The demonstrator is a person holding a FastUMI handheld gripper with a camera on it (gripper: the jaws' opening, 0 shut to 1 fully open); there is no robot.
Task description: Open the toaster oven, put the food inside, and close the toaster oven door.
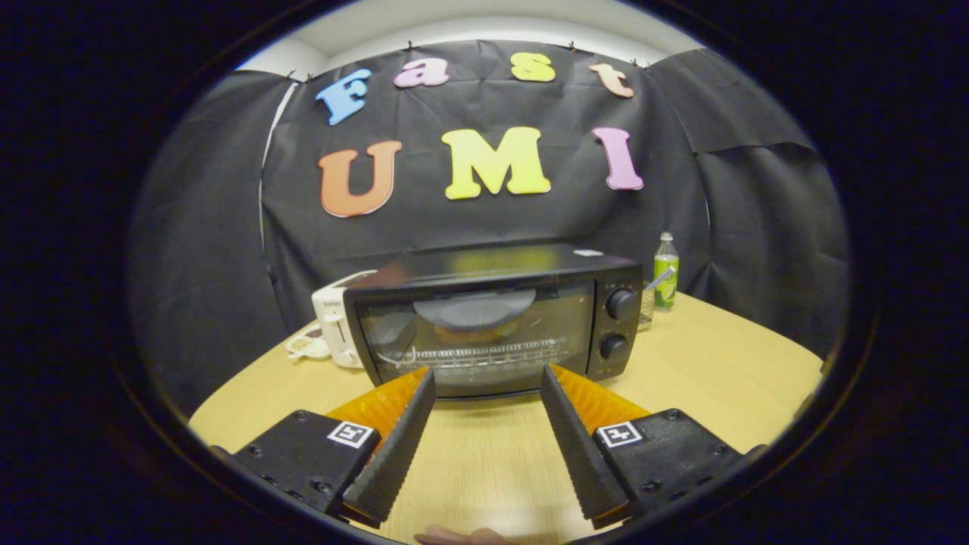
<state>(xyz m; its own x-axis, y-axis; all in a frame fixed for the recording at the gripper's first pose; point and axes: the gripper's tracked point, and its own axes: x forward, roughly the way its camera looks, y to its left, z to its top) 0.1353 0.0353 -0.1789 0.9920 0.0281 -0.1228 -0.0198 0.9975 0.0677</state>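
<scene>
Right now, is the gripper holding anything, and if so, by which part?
Nothing is held. The gripper is open, with only bare table between its fingers. The toaster oven stands just ahead, its door closed, food visible behind the glass.

Food (475, 333) behind the toaster oven (492, 318) door glass blurred; white toaster (337, 322) half hidden behind it.

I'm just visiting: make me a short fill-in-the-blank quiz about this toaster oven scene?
1. The toaster oven's door is ____.
2. The tongs are ____, holding nothing.
3. Beside the oven, by its two knobs, stands a green ____.
4. The white toaster sits on the oven's ____ side from the knobs.

Missing words: closed; open; bottle; opposite
</scene>
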